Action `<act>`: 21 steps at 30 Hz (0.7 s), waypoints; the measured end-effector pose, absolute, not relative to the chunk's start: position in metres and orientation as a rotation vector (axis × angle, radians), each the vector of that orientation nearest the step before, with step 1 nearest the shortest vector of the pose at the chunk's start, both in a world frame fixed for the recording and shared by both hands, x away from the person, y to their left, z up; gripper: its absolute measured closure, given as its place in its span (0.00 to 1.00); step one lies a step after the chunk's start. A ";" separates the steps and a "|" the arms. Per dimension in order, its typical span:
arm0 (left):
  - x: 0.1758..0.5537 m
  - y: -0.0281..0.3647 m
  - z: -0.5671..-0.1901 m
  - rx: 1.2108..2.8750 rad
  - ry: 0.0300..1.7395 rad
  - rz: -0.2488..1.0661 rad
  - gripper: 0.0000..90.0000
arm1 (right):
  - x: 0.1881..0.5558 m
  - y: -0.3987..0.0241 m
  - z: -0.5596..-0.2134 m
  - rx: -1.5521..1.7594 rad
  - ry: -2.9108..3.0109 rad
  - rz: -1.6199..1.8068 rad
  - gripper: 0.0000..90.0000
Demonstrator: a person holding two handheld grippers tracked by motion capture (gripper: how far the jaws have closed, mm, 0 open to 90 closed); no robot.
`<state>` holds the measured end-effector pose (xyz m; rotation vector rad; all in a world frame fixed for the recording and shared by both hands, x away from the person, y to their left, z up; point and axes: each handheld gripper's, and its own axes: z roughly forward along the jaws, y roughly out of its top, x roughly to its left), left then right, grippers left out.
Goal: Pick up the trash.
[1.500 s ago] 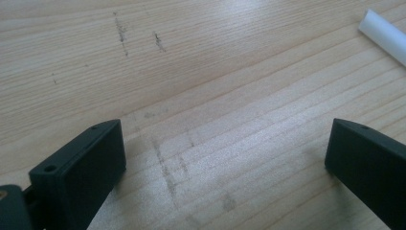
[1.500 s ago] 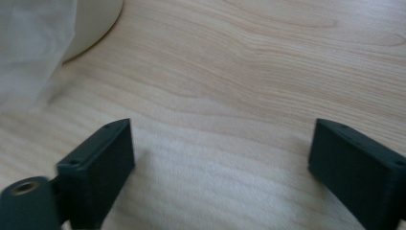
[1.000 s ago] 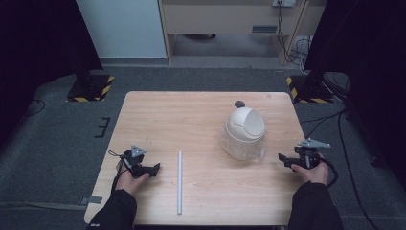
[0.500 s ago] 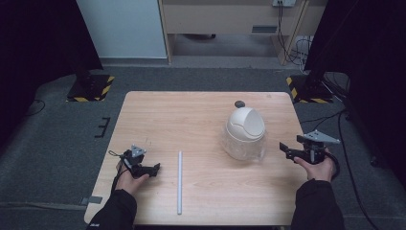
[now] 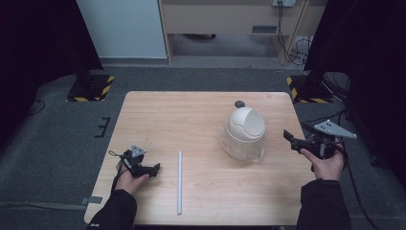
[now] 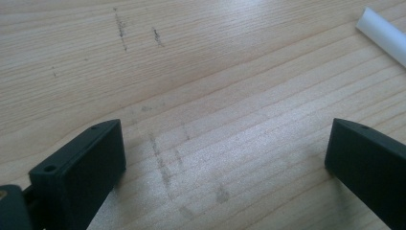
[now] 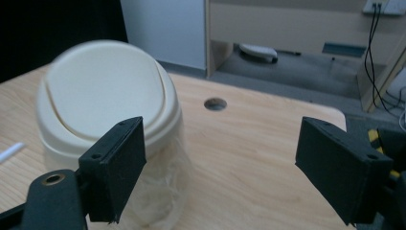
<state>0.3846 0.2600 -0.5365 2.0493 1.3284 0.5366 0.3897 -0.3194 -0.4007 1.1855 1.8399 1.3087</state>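
Lies just ahead-right of left gripper [image 5: 154, 168], white tube [image 5: 179, 182], long axis crossing its reach; nearer than right gripper [image 5: 289, 137]. Both spread, empty.

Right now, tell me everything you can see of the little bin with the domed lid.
The small bin stands upright on the right half of the wooden table, just in front of a round dark hole. Its cream domed lid, plastic by the look, has a curved seam like a swing flap, shut. The body below is clear, with a crinkled translucent liner inside. Nothing touches it but the table; the right tongs hang open beside it, apart.
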 end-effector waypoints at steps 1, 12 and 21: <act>0.385 0.260 -0.536 2.049 1.329 0.536 0.00 | 0.388 -0.317 -0.395 1.174 1.831 1.322 0.20; 0.385 0.260 -0.536 2.050 1.328 0.537 0.00 | 0.380 -0.296 -0.362 1.058 1.825 1.387 0.18; 0.385 0.260 -0.536 2.049 1.328 0.536 0.00 | 0.384 -0.277 -0.356 1.009 1.866 1.431 0.18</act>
